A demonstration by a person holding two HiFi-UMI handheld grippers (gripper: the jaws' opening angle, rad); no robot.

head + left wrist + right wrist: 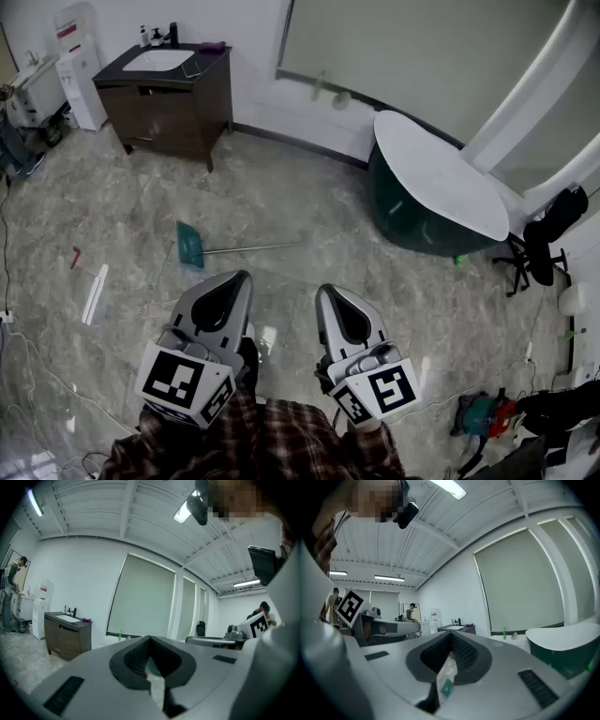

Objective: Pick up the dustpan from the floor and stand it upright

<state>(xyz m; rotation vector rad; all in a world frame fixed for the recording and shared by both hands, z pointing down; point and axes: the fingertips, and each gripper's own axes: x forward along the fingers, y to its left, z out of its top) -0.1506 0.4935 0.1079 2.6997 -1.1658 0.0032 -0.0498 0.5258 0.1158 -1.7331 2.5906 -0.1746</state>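
Currently we hold both tools level. The left tongs (241,275) are pressed together with nothing between them, and so are the right tongs (324,289). The green dustpan (190,244) lies on the floor (309,202) beyond them, apart from both.

Floor (281,197) open up to dustpan (190,246); cabinet (169,108) far left, round table (441,173) right.

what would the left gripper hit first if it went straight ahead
Probably nothing nearby: the left gripper points level, above the dustpan, so likely the window blind first, depth unclear.
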